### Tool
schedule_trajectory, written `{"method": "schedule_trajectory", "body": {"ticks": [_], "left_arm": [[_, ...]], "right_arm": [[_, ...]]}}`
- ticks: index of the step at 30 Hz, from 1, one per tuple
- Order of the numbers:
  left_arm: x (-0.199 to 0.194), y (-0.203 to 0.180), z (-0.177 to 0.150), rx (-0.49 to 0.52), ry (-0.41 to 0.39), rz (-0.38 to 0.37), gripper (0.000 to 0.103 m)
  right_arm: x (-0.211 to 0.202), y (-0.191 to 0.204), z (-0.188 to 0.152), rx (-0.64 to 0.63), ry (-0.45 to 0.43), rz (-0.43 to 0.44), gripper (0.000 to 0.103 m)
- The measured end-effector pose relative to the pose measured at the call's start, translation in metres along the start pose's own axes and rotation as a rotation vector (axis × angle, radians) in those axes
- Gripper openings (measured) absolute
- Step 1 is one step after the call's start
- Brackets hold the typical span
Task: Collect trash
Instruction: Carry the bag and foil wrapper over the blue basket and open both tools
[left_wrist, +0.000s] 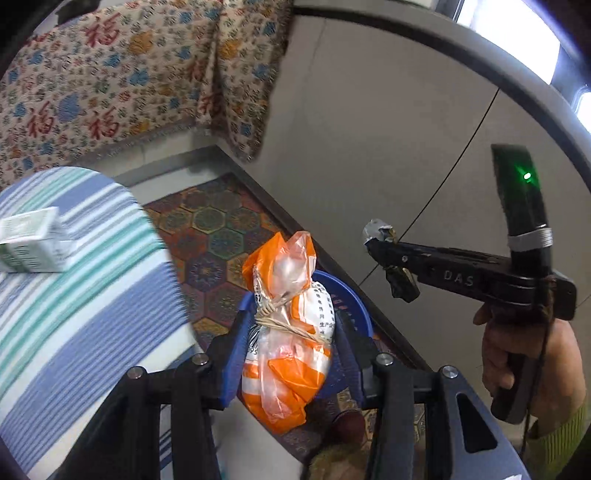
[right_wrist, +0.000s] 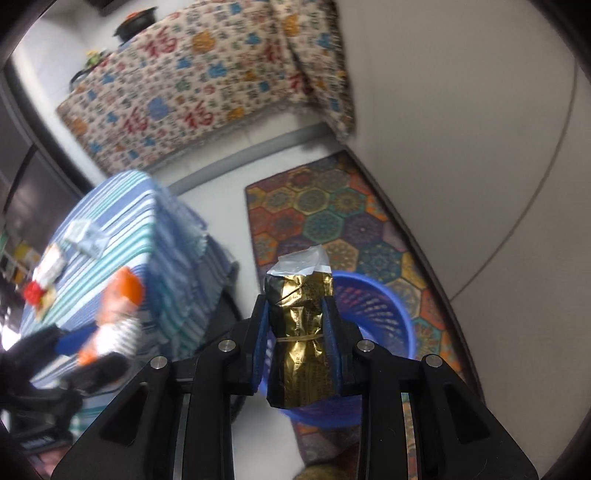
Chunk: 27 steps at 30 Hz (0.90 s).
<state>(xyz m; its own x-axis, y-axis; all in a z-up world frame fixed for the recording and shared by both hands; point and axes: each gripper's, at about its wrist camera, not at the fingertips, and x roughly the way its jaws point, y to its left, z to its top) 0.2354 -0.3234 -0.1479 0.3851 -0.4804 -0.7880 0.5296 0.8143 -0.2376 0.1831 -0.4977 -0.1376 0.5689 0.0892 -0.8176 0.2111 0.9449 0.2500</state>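
We are carrying two pieces of trash toward the blue basket (right_wrist: 373, 306), which stands on the patterned mat (right_wrist: 332, 214) by the wall. Our left gripper (left_wrist: 291, 339) is clamped on an orange and white plastic bag (left_wrist: 288, 332) tied with a rubber band, and in the left wrist view the bag hangs in front of the basket's rim. Our right gripper (right_wrist: 297, 328) is closed narrowly on a gold foil packet (right_wrist: 299, 325), also banded, held upright with the basket just behind it. To do this well, we judge that each gripper should be brought squarely over the basket's opening before letting go, since the bag is bulky and could catch the rim. Dropping one at a time should keep the grippers from knocking together.
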Motion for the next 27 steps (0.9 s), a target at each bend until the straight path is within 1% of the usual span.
{"method": "schedule_trajectory", "body": {"ticks": [4,9,10,11,12,13,15,16,17,18,19,20,21,22,26,27], "left_arm": [[0.045,-0.013,0.005,0.007,0.043,-0.009,0.046],[0.087,-0.02,0.009,0.013,0.073,-0.017,0.048],[0.094,-0.02,0.009,0.014,0.079,-0.018,0.051],[0.101,-0.021,0.009,0.016,0.087,-0.015,0.058],[0.11,-0.021,0.009,0.018,0.099,-0.011,0.063],[0.118,-0.02,0.008,0.015,0.107,-0.006,0.068],[0.127,-0.017,0.006,0.005,0.116,-0.002,0.068],[0.13,-0.015,0.007,-0.005,0.122,0.004,0.068],[0.128,-0.013,0.005,-0.015,0.122,0.007,0.068],[0.124,-0.012,0.004,-0.024,0.114,0.007,0.068],[0.117,-0.012,0.002,-0.028,0.105,0.005,0.068],[0.111,-0.012,0.001,-0.027,0.095,0.004,0.068],[0.1,-0.014,-0.002,-0.021,0.083,0.006,0.068],[0.083,-0.015,-0.005,-0.013,0.064,0.01,0.068],[0.022,-0.019,-0.014,0.025,0.013,0.015,0.068],[0.003,-0.018,-0.019,0.036,-0.002,0.025,0.069]], "right_arm": [[0.004,-0.022,0.005,0.044,-0.001,-0.002,0.028],[0.005,-0.04,0.008,0.087,-0.01,0.004,0.03],[0.006,-0.042,0.009,0.094,-0.012,0.007,0.033],[0.008,-0.043,0.009,0.1,-0.014,0.007,0.035],[0.008,-0.045,0.01,0.106,-0.019,0.006,0.036],[0.01,-0.045,0.009,0.111,-0.021,0.01,0.04],[0.011,-0.048,0.009,0.124,-0.024,0.014,0.045],[0.01,-0.047,0.009,0.126,-0.028,0.008,0.045],[0.008,-0.047,0.009,0.127,-0.034,0.002,0.046],[0.006,-0.047,0.008,0.129,-0.043,-0.002,0.049],[0.004,-0.046,0.008,0.13,-0.05,-0.005,0.054],[0.004,-0.046,0.009,0.127,-0.056,-0.008,0.057],[0.002,-0.042,0.008,0.118,-0.063,-0.018,0.063],[0.001,-0.039,0.009,0.109,-0.068,-0.033,0.071],[0.0,-0.013,0.011,0.035,-0.087,-0.113,0.088],[0.0,-0.004,0.012,0.014,-0.09,-0.139,0.096]]}}
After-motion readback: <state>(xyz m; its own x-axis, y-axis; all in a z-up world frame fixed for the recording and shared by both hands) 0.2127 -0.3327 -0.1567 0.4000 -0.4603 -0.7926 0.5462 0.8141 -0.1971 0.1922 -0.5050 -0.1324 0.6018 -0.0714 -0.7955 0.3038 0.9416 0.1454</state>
